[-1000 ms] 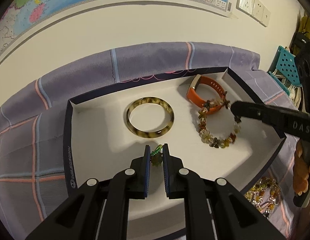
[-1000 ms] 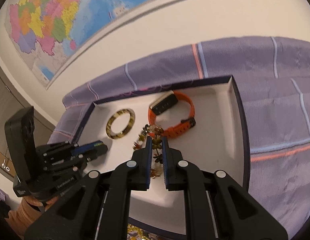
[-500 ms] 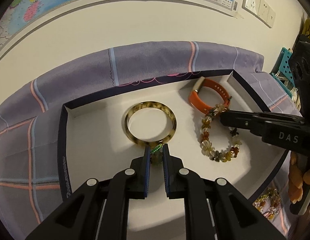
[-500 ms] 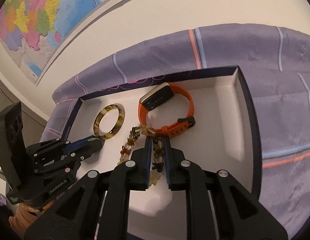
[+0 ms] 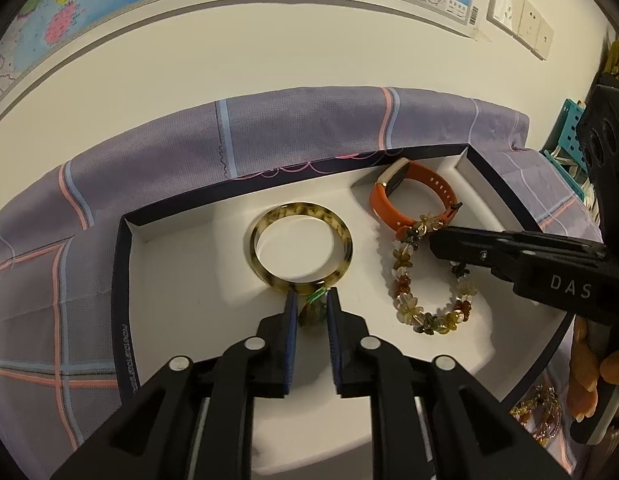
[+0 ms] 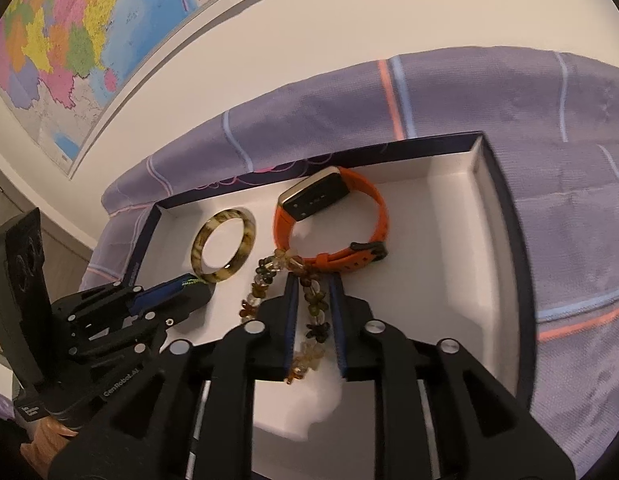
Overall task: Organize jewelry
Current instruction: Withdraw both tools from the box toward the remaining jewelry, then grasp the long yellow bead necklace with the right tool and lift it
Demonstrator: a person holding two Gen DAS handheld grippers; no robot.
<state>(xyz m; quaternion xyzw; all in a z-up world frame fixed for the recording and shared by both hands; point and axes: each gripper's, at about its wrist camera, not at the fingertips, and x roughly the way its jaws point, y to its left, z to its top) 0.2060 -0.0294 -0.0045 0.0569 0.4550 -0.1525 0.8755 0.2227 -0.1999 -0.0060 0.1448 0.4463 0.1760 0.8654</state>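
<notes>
Left claw (image 5: 311,312) grips a small green pendant (image 5: 312,309) just near of the bangle (image 5: 301,254) in the tray (image 5: 123,300). Right claw (image 6: 312,300) straddles the bead bracelet (image 6: 309,308); whether it pinches, I cannot tell. The orange watch (image 6: 333,220) lies far right, touching the beads.

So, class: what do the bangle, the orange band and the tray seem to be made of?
Bangle: glossy mottled resin or stone, judging by its highlights. Orange band: matte, probably silicone, with strap holes. Tray: likely cardboard, with thin folded walls.
</notes>
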